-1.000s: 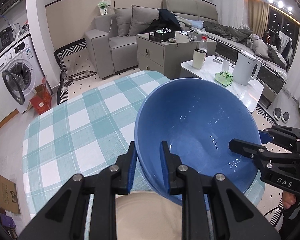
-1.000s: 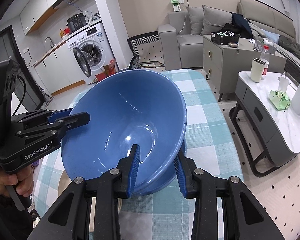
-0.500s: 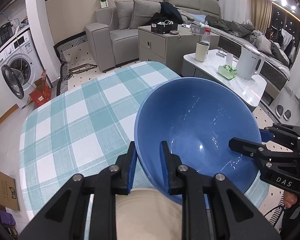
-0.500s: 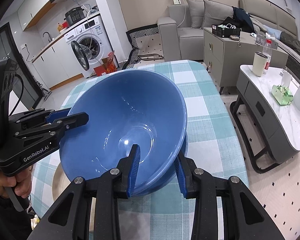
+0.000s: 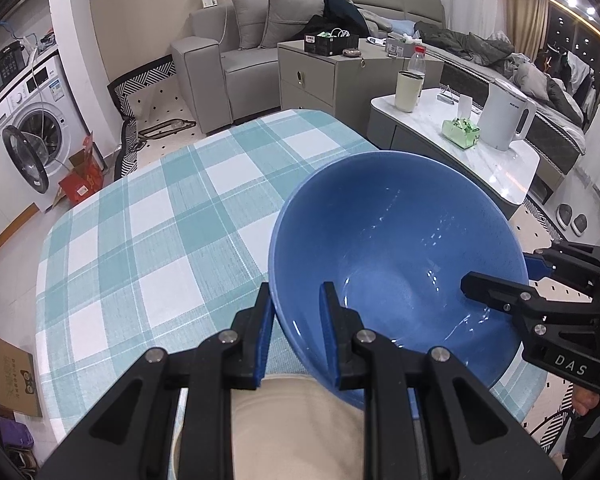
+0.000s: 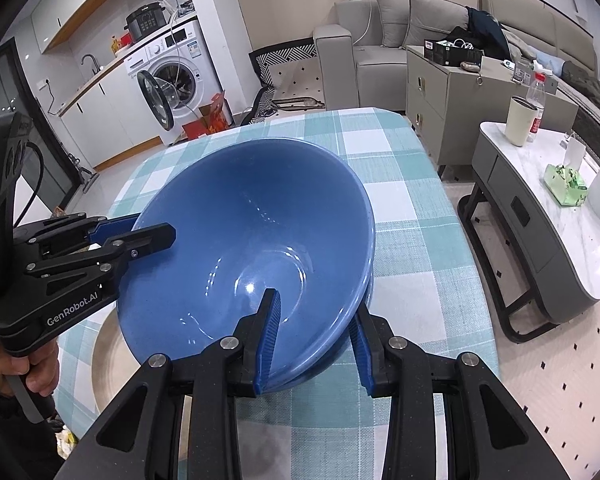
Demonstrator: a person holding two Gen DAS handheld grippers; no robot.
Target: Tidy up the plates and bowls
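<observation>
A large blue bowl [image 5: 396, 264] hangs tilted over the checked table [image 5: 148, 232], gripped at two opposite sides of its rim. My left gripper [image 5: 296, 292] is shut on the near rim in the left wrist view, one finger inside and one outside. My right gripper [image 6: 316, 304] is shut on the opposite rim; a second blue rim [image 6: 370, 280] shows just under the first, as of a nested bowl. Each gripper appears in the other's view: the right gripper [image 5: 496, 272] and the left gripper [image 6: 140, 236]. A beige plate [image 5: 300, 420] lies on the table beneath the bowl, also seen as a beige plate [image 6: 104, 360].
To the right stands a white side table [image 6: 580, 240] with a kettle [image 5: 504, 120], a cup [image 5: 408, 92] and a green tissue pack [image 5: 460, 132]. Beyond are a grey cabinet [image 5: 320, 76] and a sofa [image 5: 236, 52]. A washing machine [image 5: 32, 136] with its door open is at the left.
The bowl and both grippers have sunk a little toward the table and the beige plate. Both grips are unchanged.
</observation>
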